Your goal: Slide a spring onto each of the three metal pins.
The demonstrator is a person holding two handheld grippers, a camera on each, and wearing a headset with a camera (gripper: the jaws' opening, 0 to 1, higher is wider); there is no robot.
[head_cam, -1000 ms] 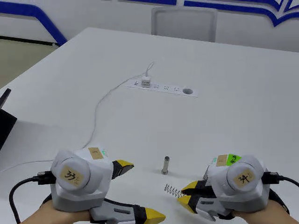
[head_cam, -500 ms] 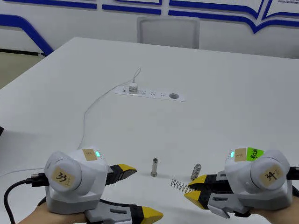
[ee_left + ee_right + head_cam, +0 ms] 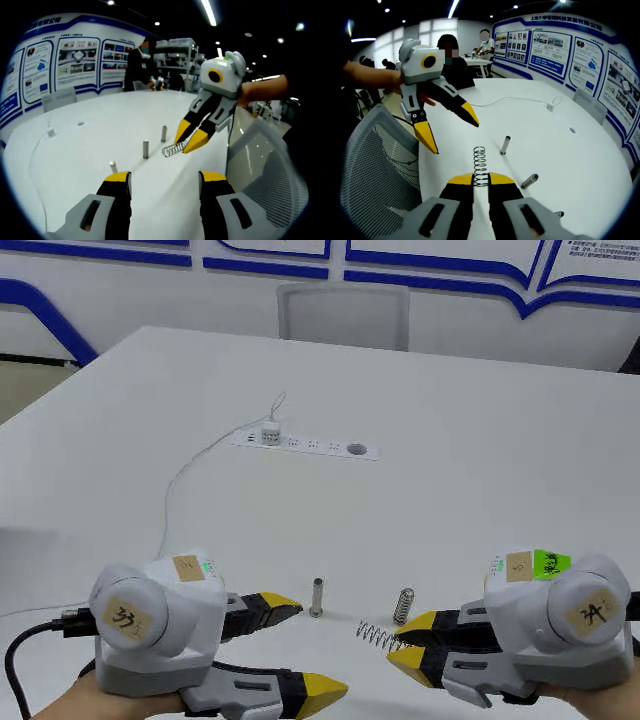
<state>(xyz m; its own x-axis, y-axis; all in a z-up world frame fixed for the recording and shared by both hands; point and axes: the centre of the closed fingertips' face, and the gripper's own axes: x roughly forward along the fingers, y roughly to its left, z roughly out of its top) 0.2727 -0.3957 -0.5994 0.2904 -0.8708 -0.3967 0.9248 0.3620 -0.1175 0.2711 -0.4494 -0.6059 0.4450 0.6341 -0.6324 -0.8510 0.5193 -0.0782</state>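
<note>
My left gripper (image 3: pixel 318 652) is a rounded pale-grey housing with black jaws tipped in yellow, a tan round sticker (image 3: pixel 127 617) bearing a handwritten mark on its end cap, and a black cable (image 3: pixel 30 637) running from its back. My right gripper (image 3: pixel 397 640) is built the same, with its own handwritten tan sticker (image 3: pixel 590 612) plus a bright green label (image 3: pixel 551 562) on top.

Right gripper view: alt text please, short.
The right gripper has its yellow-tipped fingers shut on one end of a spring, which points ahead toward a bare metal pin standing on the white table. The left gripper hangs open at upper left; a second pin, at right, seems to carry a spring already.
</note>
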